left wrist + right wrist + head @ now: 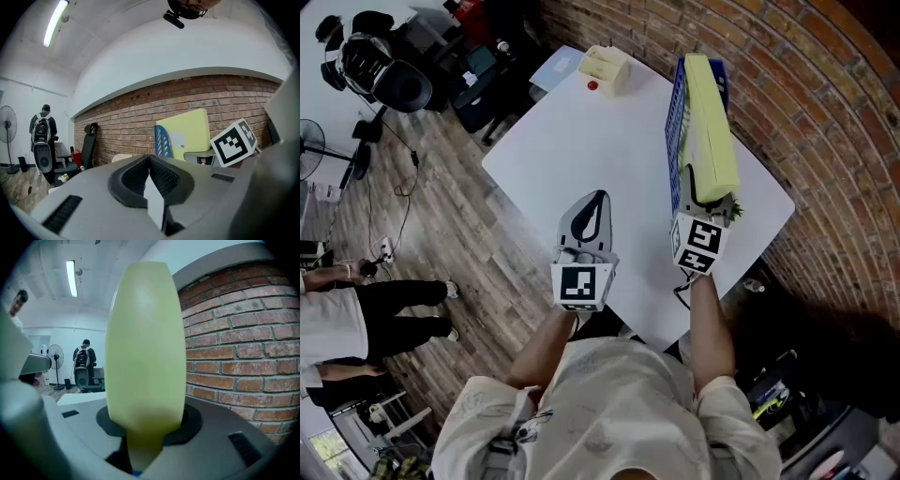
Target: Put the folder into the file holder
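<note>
Folder [710,117]: It stood on edge at the upper right of the head view. It ran along the holder [675,131] and rose above the blue wall. I judged it at least partly inside a slot.
Right hand-held gripper [705,199]: It was clamped on the folder's near end, and the yellow sheet filled the gap between the jaws. I held it by that end so the folder sat upright and in line with the slots.
Left hand-held gripper [594,202]: Its jaws were together with nothing in them. It hovered over the bare counter [581,141] at lower centre, well apart from the holder. I judged that one grip was enough, so I kept this one clear.
Holder: It sat near the counter's right edge, just beside the wall [797,84].
Hidden: The folder covered its own lower edge and the holder's floor. I could not tell whether it had bottomed out, or which slot it was in.
Blocked view: The folder filled most of the right gripper view, so the pads' contact was largely out of sight.
Unclear: A box [605,67] lay at the top of the frame with a small red thing beside it. It was too small to tell what it was.
</note>
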`<state>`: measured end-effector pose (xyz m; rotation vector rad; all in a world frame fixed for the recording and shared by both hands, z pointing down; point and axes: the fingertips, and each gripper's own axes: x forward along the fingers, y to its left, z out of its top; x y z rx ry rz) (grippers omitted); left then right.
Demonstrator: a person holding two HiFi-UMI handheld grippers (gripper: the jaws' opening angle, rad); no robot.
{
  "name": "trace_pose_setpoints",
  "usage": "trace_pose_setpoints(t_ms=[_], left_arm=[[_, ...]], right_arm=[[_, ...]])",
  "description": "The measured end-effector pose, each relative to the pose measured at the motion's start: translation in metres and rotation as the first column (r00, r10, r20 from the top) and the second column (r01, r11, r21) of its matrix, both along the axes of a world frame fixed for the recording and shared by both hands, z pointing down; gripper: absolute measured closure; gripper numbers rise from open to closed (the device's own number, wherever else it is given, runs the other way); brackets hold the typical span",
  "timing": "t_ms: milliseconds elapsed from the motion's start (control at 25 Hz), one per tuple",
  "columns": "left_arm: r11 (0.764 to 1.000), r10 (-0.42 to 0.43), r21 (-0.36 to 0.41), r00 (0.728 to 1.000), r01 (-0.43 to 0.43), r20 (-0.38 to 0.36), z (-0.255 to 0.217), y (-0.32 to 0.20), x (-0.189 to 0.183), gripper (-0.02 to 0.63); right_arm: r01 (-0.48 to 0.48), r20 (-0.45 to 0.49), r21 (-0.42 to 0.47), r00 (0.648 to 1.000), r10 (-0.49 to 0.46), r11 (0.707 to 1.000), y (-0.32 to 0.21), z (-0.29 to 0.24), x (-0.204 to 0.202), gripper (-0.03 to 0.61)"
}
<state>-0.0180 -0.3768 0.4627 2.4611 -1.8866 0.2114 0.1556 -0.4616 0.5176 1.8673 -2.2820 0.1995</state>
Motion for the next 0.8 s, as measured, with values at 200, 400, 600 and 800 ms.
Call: trace_pose_setpoints(t_ms=[200,400,600,800], left_arm=[[1.0,0.003,-0.004,1.0,-0.003,-0.013,0.001,0.001,0.002,0.598],[1.0,0.0,-0.014,1.0,0.0,-0.02,0.004,0.002,0.003,0.598],[1.0,0.004,-0.012,1.0,-0.005,-0.021,0.004,0.005,0.005,0.598],[1.0,0.005,-0.008,1.0,-0.006,-0.031,0.001,0.006,0.006,0.598]], right_arm=[[0.009,-0.023,-0.01,1.0,-0.009,1.0,0.002,0.003,-0.002,0.393],[0.015,-0.05,-0.025,0.999,-0.016,1.0,0.001,0.005,-0.002,0.371],[0.023,-0.07,-0.011,0.997,-0.024,1.0,0.003,0.003,-0.003,0.322],[0.057,-0.078,0.02,0.995,-0.055,0.998,0.008,-0.007,-0.007,0.275]])
